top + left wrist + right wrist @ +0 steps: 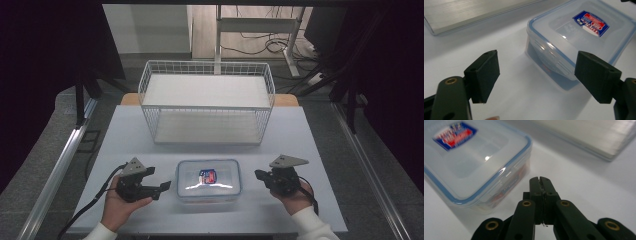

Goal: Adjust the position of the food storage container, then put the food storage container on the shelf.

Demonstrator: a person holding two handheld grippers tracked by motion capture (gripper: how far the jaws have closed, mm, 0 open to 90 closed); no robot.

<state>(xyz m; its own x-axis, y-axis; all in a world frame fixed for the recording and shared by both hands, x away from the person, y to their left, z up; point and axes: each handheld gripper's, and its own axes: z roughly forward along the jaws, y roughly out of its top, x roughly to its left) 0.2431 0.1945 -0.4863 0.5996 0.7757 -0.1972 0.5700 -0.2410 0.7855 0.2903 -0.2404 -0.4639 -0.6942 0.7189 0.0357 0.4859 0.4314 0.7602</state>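
High view: lidded container (208,181) between wide-fingered left gripper (162,188) and closed-fingered right gripper (258,174).

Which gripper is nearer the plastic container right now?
Left. The left gripper, open, sits just off the plastic container's left side; the right gripper, shut, sits a little farther off its right side.

one lidded plastic container (208,180), one white wire basket (206,102), two handheld grippers, one table (130,130)

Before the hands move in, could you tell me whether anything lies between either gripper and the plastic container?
Nothing visible does. The container sits alone between the left gripper and the right gripper, with bare table on both sides.
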